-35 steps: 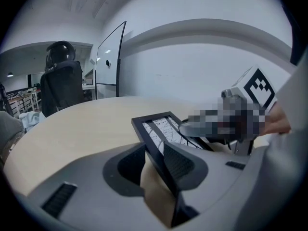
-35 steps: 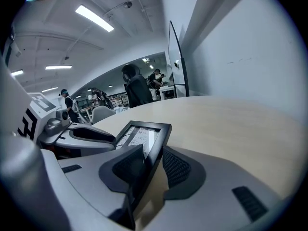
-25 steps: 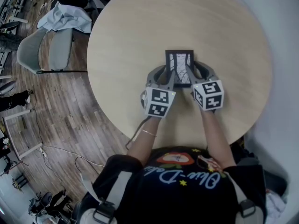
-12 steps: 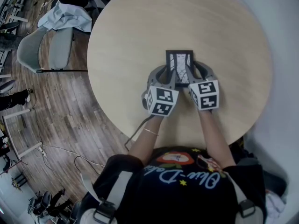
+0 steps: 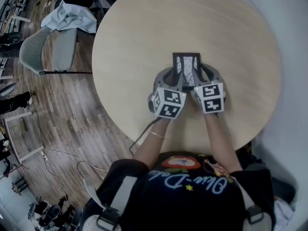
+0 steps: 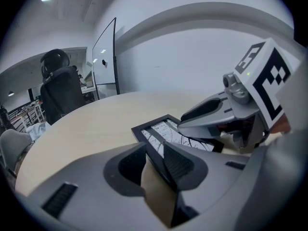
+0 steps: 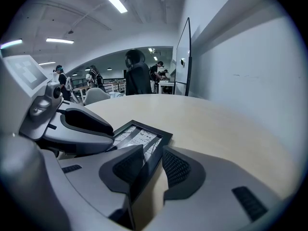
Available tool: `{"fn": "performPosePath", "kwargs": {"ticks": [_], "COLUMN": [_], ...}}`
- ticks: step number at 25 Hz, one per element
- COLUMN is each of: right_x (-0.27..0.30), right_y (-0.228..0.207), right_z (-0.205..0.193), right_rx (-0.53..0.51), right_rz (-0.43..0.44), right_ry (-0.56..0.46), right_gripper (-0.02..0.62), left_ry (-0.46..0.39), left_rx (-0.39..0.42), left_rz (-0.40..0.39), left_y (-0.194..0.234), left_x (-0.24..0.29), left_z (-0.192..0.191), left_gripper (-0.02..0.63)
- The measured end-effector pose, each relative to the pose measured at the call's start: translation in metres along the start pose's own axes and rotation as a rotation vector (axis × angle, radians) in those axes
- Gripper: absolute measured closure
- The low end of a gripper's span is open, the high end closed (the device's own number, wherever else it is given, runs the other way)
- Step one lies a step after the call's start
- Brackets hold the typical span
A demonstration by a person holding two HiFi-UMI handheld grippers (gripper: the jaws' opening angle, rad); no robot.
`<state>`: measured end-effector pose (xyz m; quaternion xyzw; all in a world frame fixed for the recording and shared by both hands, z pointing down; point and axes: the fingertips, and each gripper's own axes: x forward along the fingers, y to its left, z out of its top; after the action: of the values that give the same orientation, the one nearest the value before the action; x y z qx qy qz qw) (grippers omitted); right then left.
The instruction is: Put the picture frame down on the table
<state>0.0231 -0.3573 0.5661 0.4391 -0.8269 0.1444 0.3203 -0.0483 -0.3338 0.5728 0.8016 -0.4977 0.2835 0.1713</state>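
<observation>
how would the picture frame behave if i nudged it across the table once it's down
Probably stiff: the picture frame shows straight edges where the left claw and right claw straddle its sides. Thin and flat, it seems likelier to slide on the smooth table than roll or tip. Its front may be glass, so possibly fragile.

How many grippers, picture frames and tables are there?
Grippers: 2 (left gripper, right gripper)
Picture frame: 1
Table: 1
Total: 4
</observation>
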Motion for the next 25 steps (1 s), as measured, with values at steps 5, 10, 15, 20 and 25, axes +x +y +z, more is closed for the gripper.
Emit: {"fn": "performPosePath", "kwargs": {"ticks": [5,10,15,20,25], "right_x": [-0.0010,-0.0004,-0.0004,0.0021,-0.0034], "right_y": [0.0000,-0.0005,-0.0015,-0.0046,0.0000], "right_z": [0.0019,0.0011,-0.0006,-0.0052,0.0001], "right_rx": [0.024,0.037,0.021,0.015,0.043], "right_rz": [0.021,0.039,0.047,0.044,0.061], "right_ry": [-0.009,-0.018,-0.024,-0.027,-0.027], "right_gripper": [0.494,0.494,0.494,0.494,0.494], "left_ry": [0.007,0.007,0.001,-0.005,-0.016], "left_rx": [-0.029,-0.052,-0.082,-0.086,-0.093], "left_rz": [-0.024,-0.043,-0.041,-0.048,-0.058], "left_y": [0.0013,0.0044,0.0071,0.0072,0.0059], "left_x": [0.0005,0.0000,-0.0033,-0.0029,-0.0055], "left_z": [-0.0004,0.0006,0.0020,0.0015,0.0031], "left_gripper": [0.505,0.505,0.505,0.505,0.505]}}
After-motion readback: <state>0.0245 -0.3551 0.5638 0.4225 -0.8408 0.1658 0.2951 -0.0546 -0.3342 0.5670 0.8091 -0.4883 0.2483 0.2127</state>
